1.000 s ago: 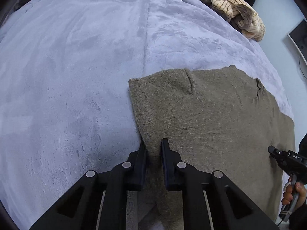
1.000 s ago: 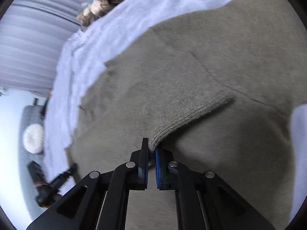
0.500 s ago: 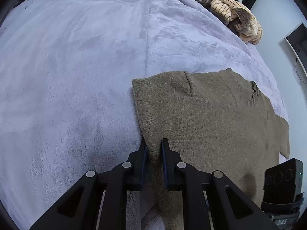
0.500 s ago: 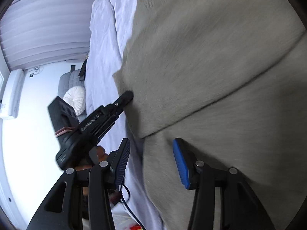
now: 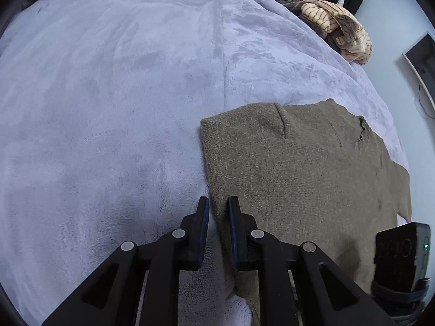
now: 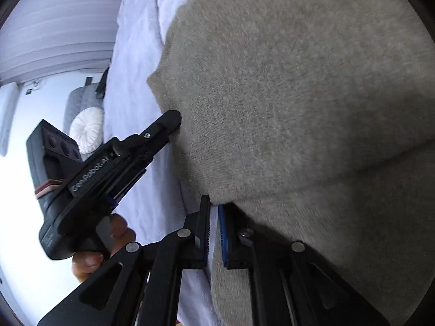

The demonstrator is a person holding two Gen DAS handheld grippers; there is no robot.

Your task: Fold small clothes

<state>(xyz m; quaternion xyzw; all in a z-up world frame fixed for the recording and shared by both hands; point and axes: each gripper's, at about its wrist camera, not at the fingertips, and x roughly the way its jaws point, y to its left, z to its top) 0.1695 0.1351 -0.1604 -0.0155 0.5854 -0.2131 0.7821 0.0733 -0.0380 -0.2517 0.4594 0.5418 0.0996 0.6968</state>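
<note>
1. Left wrist view, far left: I see only the lavender plush blanket (image 5: 108, 108), one sheet with a seam running up its middle. No bins, baskets or other containers show in either view.
2. Centre bottom: my left gripper (image 5: 218, 206) has its jaws drawn narrow on the left edge of the olive knit sweater (image 5: 299, 168); the fabric edge runs between them, so I read it as pinched.
3. The sweater lies flat on the blanket, right of the seam, folded layers visible, one garment.
4. Top right: a heap of striped tan clothes (image 5: 339, 27) on the blanket's far edge, black items behind it; count unclear.
5. Far right: a monitor edge (image 5: 420, 62) on a pale wall.
6. Right wrist view, left side: a grey chair with one white round cushion (image 6: 87, 127), pleated curtains above.
7. My left hand (image 6: 103, 247) grips the other tool's handle.
8. Centre: my right gripper (image 6: 214, 209) has its jaws nearly closed at a folded corner of the sweater; whether cloth is caught I cannot tell.
</note>
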